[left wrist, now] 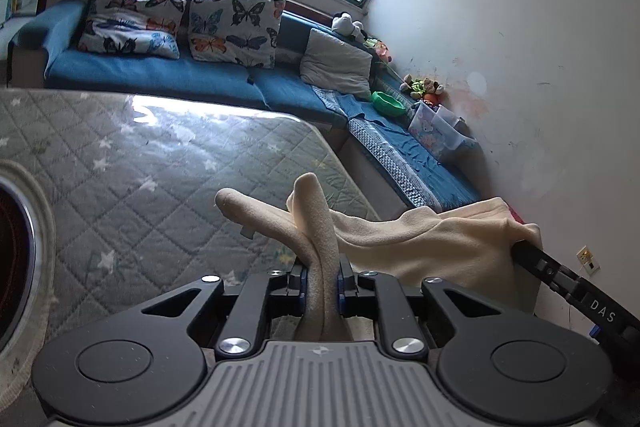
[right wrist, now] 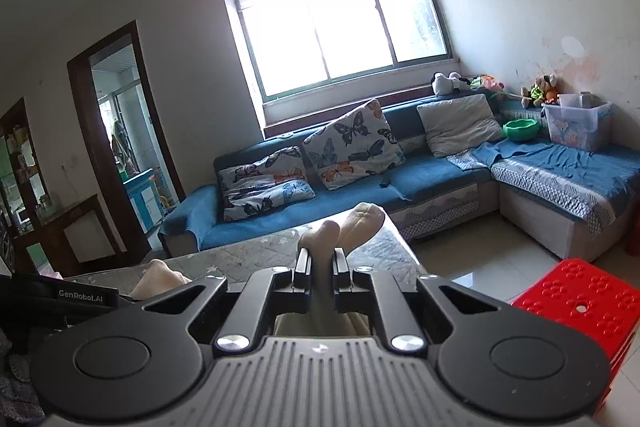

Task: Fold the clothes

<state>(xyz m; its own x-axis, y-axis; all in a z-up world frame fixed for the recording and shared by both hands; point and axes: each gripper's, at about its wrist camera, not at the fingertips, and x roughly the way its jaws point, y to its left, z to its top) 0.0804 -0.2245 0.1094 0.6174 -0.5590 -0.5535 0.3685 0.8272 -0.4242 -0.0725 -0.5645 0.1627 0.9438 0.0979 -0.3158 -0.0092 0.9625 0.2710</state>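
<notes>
Cream fleece sits closest to both lenses: a bunched fold of the cream garment (left wrist: 420, 239) is pinched in the left hand-held gripper (left wrist: 322, 285), jaws nearly closed on the thick cloth, a rounded tongue of it poking forward past the fingertips. Right hand-held gripper (right wrist: 320, 267) likewise clamped close on a second bunch of the same garment (right wrist: 356, 223), two soft lobes standing up beyond its pads.

Key relation: garment is slung between the two grips, its long axis running from left grip across to right grip. In the left wrist view the cloth spans rightward in a shallow sag to the right hand-held gripper (left wrist: 524, 247), which enters from the right edge. Both hold an end, so neither is nearer. Cloth looks lifted above the quilted mattress (left wrist: 140, 163); whether a lower hem touches it, cannot tell. Judgement: next move likely lays or doubles the span down onto the mattress, which lies ahead and below.

Materials: garment is napped fleece, thick, matte, holds rounded folds, likely to slip little in the pads. Mattress is grey, diamond-quilted with white stars under a glossy, reflective cover.

Outward: blue sectional sofa (right wrist: 432, 175) with butterfly-print cushions (right wrist: 352, 143), a green bowl (right wrist: 520, 130), clear storage bin (right wrist: 578, 125); red plastic stool (right wrist: 580, 299) beside the mattress on pale tile.
</notes>
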